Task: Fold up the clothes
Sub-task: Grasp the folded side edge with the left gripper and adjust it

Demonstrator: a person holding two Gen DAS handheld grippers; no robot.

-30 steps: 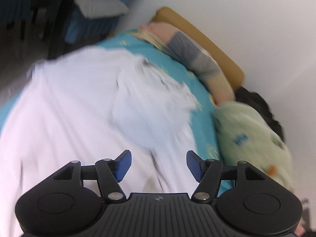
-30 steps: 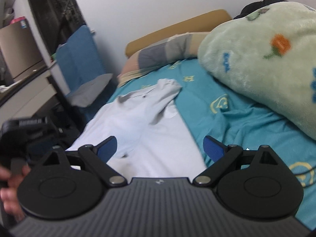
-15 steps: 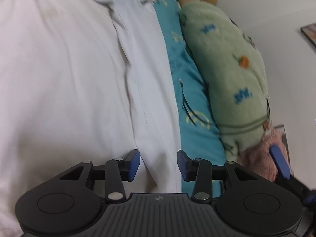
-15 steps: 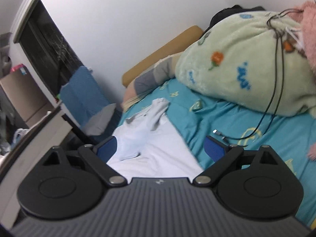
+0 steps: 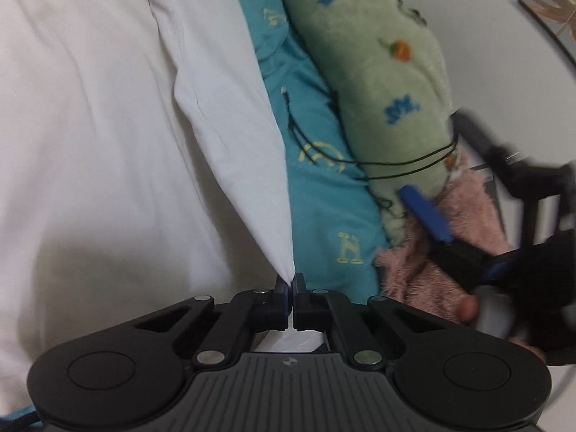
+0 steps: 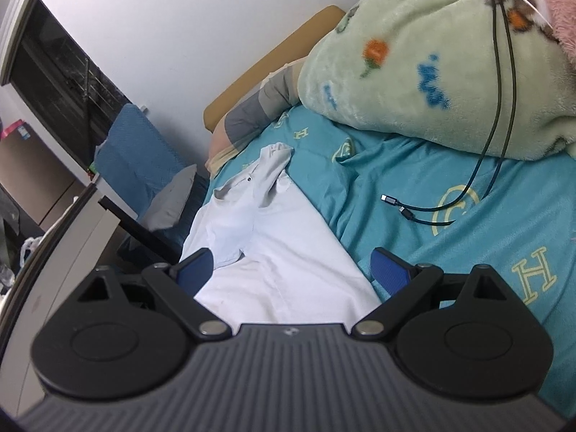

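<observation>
A white shirt (image 5: 108, 115) lies spread over the teal bed sheet (image 5: 324, 208). My left gripper (image 5: 290, 289) is shut on the shirt's near corner, and the cloth runs up from the jaws as a taut fold. In the right wrist view the same white shirt (image 6: 273, 252) stretches away toward its collar, one sleeve folded across the chest. My right gripper (image 6: 293, 270) stands wide open above the shirt's hem with nothing pressed between its blue pads. The right gripper (image 5: 464, 237) also shows blurred at the right of the left wrist view.
A green fleece blanket (image 6: 432, 64) and a pink fluffy one (image 5: 442, 252) are heaped on the sheet's right side. Dark charging cables (image 6: 468, 187) trail from the blanket onto the sheet. A pillow (image 6: 252, 115), a headboard, a blue chair (image 6: 136, 158) and a desk (image 6: 64, 252) stand on the left.
My left gripper swung down to the shirt's near corner and closed on it. The right gripper rolled and shifted rightwards and stayed open.
</observation>
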